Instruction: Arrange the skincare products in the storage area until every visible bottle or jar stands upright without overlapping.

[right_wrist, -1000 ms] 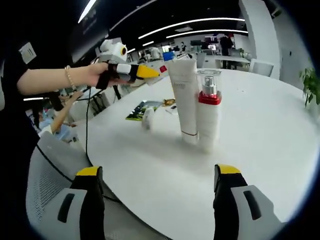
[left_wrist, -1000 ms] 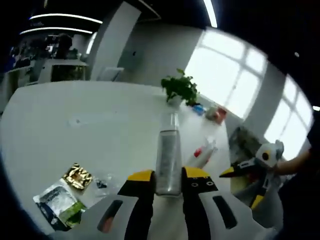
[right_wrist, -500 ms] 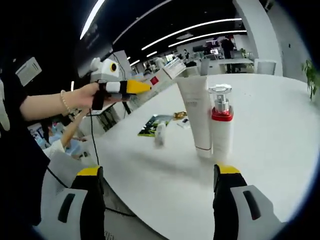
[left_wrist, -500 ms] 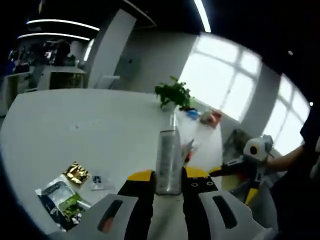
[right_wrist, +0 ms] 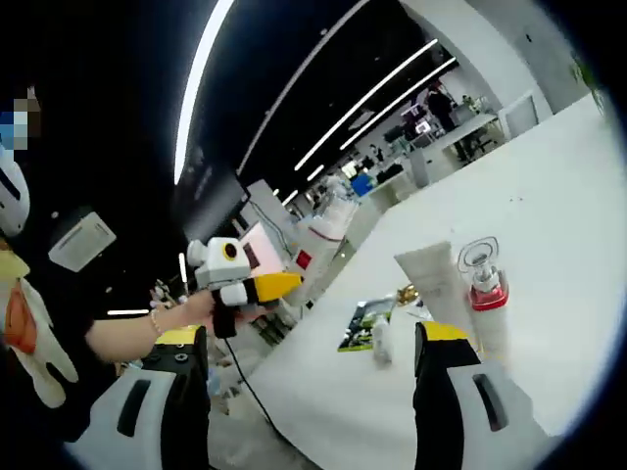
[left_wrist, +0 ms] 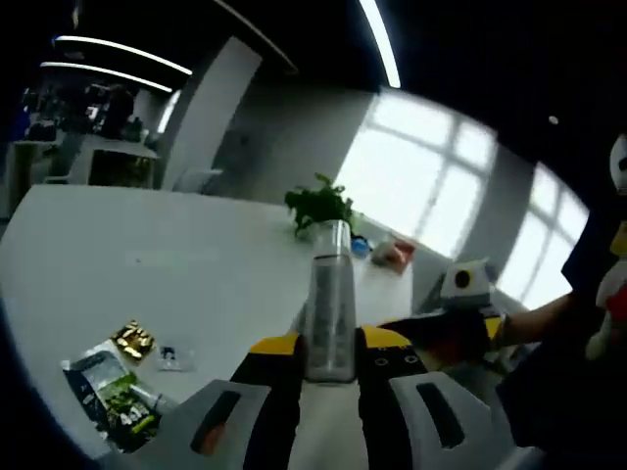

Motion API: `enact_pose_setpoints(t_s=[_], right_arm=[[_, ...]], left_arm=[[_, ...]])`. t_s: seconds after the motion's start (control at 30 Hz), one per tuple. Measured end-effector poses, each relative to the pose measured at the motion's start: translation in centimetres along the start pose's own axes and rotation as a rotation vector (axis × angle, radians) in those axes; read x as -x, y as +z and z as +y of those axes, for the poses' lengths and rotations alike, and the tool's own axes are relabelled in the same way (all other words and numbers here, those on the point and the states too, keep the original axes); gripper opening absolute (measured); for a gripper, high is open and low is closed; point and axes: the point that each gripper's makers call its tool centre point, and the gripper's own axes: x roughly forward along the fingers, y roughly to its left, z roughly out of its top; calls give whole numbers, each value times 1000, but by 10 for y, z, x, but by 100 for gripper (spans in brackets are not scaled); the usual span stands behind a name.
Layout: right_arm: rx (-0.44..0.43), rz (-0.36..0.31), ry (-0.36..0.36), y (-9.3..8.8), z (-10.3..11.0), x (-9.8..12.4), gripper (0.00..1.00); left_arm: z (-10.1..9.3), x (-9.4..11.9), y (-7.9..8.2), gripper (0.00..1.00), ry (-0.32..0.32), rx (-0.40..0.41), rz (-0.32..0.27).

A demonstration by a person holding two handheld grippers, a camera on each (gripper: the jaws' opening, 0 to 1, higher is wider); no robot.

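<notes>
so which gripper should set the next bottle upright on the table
Left. The left gripper already clamps the clear bottle above the white table. The right gripper is open and holds nothing.

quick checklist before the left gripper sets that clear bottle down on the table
1. Grip on the clear bottle: ok, the left gripper is shut on its lower part.
2. Bottle upright between the jaws: ok, cap end up.
3. Right gripper free: ok, jaws wide apart, nothing held.
4. White tube and red-collared pump bottle standing: ok, upright side by side on the white table; whether they touch, cannot tell.
5. Small white bottle upright: cannot tell, too small.
6. Landing spot free of the sachets: cannot tell.
</notes>
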Motion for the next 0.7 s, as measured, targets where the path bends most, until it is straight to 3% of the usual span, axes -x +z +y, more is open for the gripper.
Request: enact_pose_setpoints(t_s=[0.27, 0.47, 0.7], right_arm=[[-80, -69, 90, 21, 22, -14, 80], [-144, -119, 165, 34, 40, -27, 70], [-161, -140, 203, 45, 50, -32, 63]], left_arm=[[-25, 8, 9, 24, -51, 36, -47], [-48, 12, 20, 24, -115, 165, -150], [-63, 18, 13, 24, -139, 200, -171]])
